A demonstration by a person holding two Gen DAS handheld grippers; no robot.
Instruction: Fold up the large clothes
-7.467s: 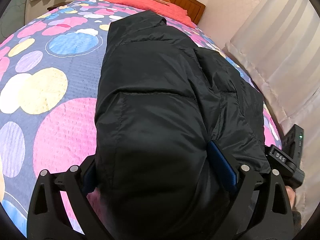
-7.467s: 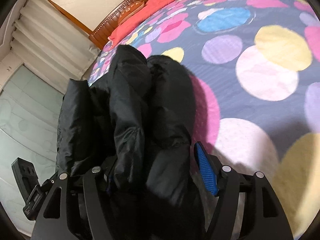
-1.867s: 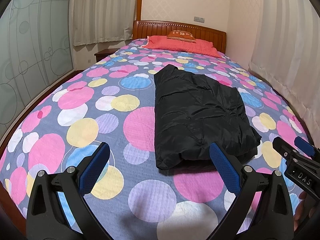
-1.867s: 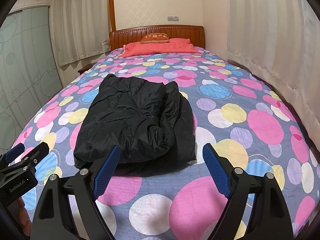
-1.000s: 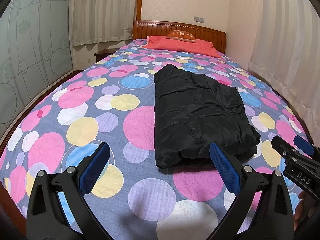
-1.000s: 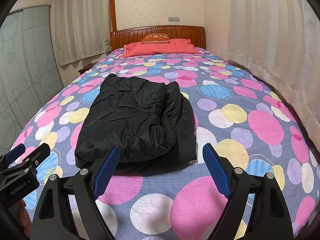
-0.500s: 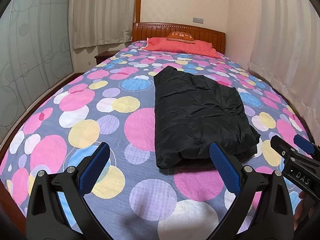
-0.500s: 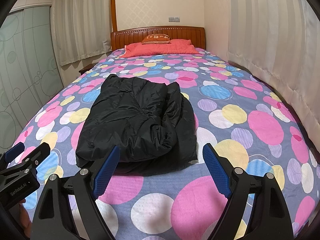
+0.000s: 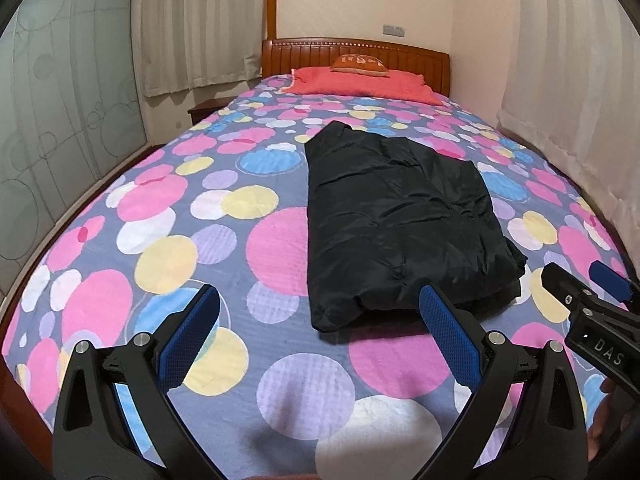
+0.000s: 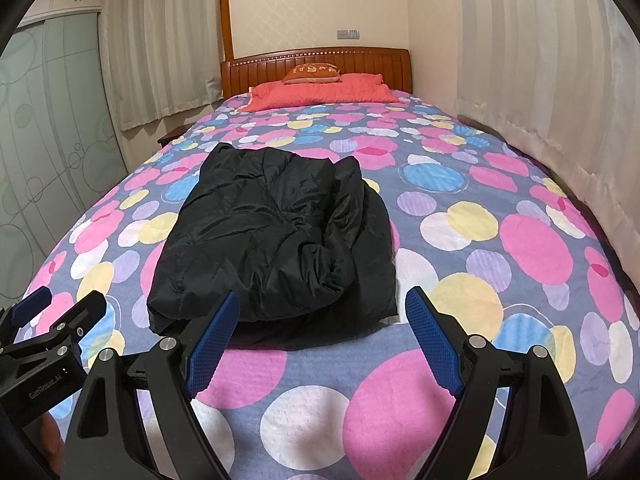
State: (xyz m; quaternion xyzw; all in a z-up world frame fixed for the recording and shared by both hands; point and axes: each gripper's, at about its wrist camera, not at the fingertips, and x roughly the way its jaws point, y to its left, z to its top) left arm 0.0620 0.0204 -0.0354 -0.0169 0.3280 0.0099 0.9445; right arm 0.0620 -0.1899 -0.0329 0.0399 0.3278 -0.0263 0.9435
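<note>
**Bright spots all over the bedroom**

The bed [image 9: 168, 216] fills the room, and its bedspread [image 10: 500, 240] is a riot of pink, yellow, blue and lilac circles on a grey-blue ground. Up at the far end, a wooden headboard [image 9: 356, 50] stands against the cream wall, with a coral pillow [image 10: 320, 90] lying flat before it and a small orange cushion [image 10: 312, 70] resting on top. Pale curtains [image 10: 540, 60] hang along the right side, more curtains drape the far left, and frosted sliding doors [image 9: 52, 120] with circle outlines run down the left wall. A wall socket plate [image 9: 394, 31] sits above the headboard.

Black jacket [image 9: 400, 220]; bedspread [image 9: 160, 240] multicoloured circles, seemingly grey-blue.
</note>
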